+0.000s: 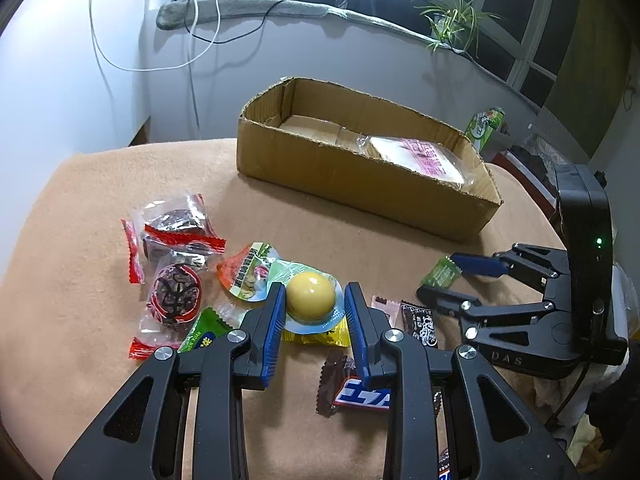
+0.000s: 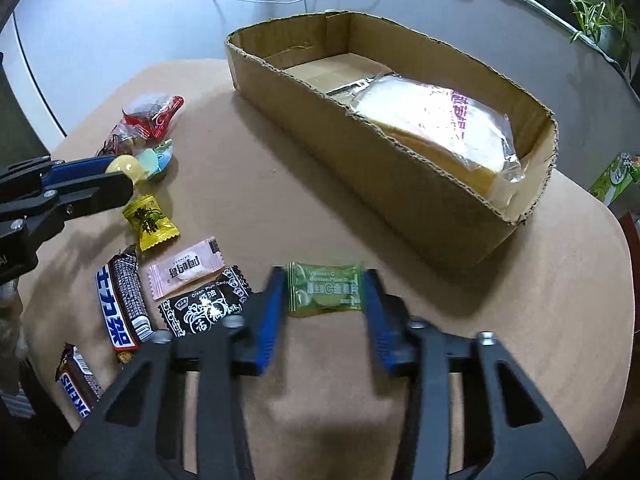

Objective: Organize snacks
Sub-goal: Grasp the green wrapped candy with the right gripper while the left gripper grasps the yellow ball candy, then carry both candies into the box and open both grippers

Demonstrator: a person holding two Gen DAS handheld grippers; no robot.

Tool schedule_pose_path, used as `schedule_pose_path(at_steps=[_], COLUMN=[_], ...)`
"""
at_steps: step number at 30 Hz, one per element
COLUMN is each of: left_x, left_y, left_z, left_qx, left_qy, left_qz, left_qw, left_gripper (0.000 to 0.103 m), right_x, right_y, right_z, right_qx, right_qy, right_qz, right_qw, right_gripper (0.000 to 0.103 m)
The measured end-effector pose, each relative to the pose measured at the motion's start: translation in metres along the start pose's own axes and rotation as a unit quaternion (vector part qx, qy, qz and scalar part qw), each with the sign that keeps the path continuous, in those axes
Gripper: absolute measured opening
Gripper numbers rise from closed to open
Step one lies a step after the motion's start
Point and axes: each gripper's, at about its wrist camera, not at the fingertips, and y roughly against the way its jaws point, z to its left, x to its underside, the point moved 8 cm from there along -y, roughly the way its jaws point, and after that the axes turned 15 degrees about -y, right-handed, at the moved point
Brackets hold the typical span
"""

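Yellow dome-shaped jelly cup [image 1: 311, 297] in slick clear film could squirt sideways if the left gripper [image 1: 311, 312] pinches its rounded top; its blue pads sit apart, flanking it, contact unclear. Right gripper [image 2: 325, 298], blurred, brackets the green plum-candy packet [image 2: 326, 289], seemingly unclamped, near the brown cardboard box [image 2: 400, 176]

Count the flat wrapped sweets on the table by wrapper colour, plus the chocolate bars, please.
Chocolate bars: 2
Green sweets: 2
Yellow sweet: 1
Pink sweet: 1
Black sweet: 1
Total: 7
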Motion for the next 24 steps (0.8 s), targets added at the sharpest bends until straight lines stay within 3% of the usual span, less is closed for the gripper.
schedule_pose_path(at_steps=[3,10,11,12,19,24], left_x=[-0.002,-0.008,-0.009,-0.010,-0.015,-0.018], left_y=[0.002,0.008,0.009,0.009,0.012,0.014], left_z=[0.000,-0.002,-0.002,-0.001,0.000,0.000], left_qx=[-0.002,-0.001,-0.001,-0.002,-0.003,-0.004], left_qy=[0.001,-0.001,-0.001,-0.001,0.001,0.001], left_qz=[-0.004,-0.013,-0.015,-0.016,-0.021,-0.025], left_qw=[1.0000,0.9999,0.9999,0.9999,0.9998,0.9997], left_gripper=[0.028,0.028,0.028,0.028,0.028,0.028], right_x=[-0.001,-0.002,-0.002,-0.001,-0.003,-0.010], right_y=[0.003,0.016,0.017,0.018,0.022,0.033], right_z=[-0.002,-0.003,-0.004,-0.005,-0.009,-0.015], right_qx=[-0.006,-0.022,-0.025,-0.022,-0.028,-0.062], right_qy=[-0.006,-0.023,-0.026,-0.027,-0.042,-0.073], right_qz=[0.000,-0.006,-0.006,-0.007,-0.011,-0.015], right_qw=[1.000,0.999,0.999,0.999,0.999,0.995], right_gripper=[0.023,0.021,0.019,0.005,0.005,0.005])
